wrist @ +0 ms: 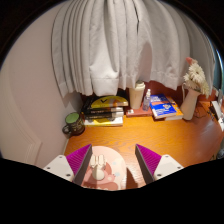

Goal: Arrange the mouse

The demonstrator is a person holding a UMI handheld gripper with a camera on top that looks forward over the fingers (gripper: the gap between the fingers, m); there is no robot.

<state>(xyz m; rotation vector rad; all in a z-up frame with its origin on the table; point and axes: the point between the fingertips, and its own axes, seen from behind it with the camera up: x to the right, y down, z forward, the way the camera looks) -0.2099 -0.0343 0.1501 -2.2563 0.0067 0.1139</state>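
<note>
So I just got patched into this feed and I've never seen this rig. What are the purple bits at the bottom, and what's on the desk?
This camera rides on a hand-held gripper and looks forward along its two fingers. The purple bits are the pads on those fingers. They stand open, and a white mouse on a round pale mat lies between them, not clamped. The surface is a wooden desk under white curtains. Beyond the fingers are a stack of books, a green mug, a blue book and a dried bouquet.
</note>
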